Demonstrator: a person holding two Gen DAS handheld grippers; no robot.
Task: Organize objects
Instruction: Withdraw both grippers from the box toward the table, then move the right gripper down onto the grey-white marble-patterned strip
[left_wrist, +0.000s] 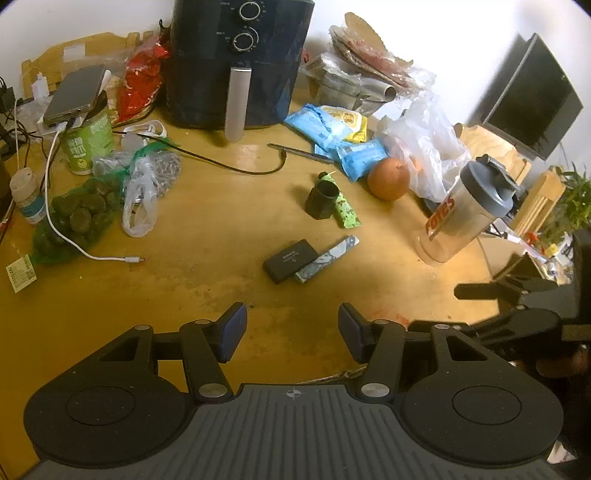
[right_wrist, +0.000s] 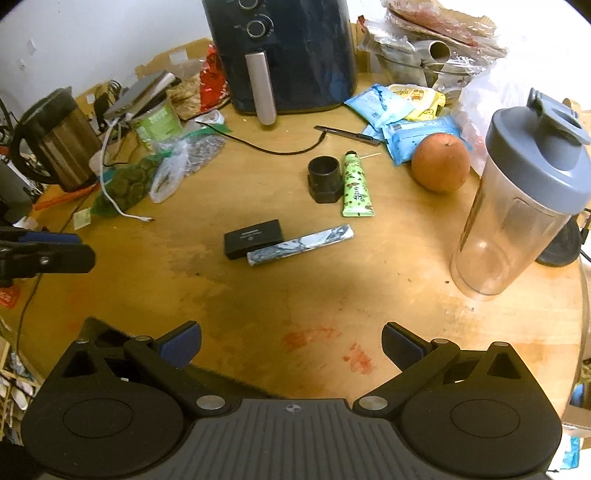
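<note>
On the round wooden table (right_wrist: 258, 306) lie a black flat box (right_wrist: 253, 238) and, touching it, a marbled blue-white bar (right_wrist: 300, 245). Behind them stand a black cylindrical cup (right_wrist: 324, 178) and a green tube (right_wrist: 356, 184), with an orange fruit (right_wrist: 440, 163) to the right. The same box (left_wrist: 290, 260), bar (left_wrist: 327, 259), cup (left_wrist: 321, 198) and fruit (left_wrist: 388, 178) show in the left wrist view. My left gripper (left_wrist: 291, 330) hangs open over the near table, nothing between its fingers. My right gripper (right_wrist: 291, 349) is open wider, also empty.
A clear shaker bottle with a grey lid (right_wrist: 517, 199) stands at the right. A dark air fryer (right_wrist: 284, 55) is at the back, with blue packets (right_wrist: 399, 122), a pen (right_wrist: 347, 133), a kettle (right_wrist: 59, 140), a green can (right_wrist: 157, 123), bagged items and cables around it.
</note>
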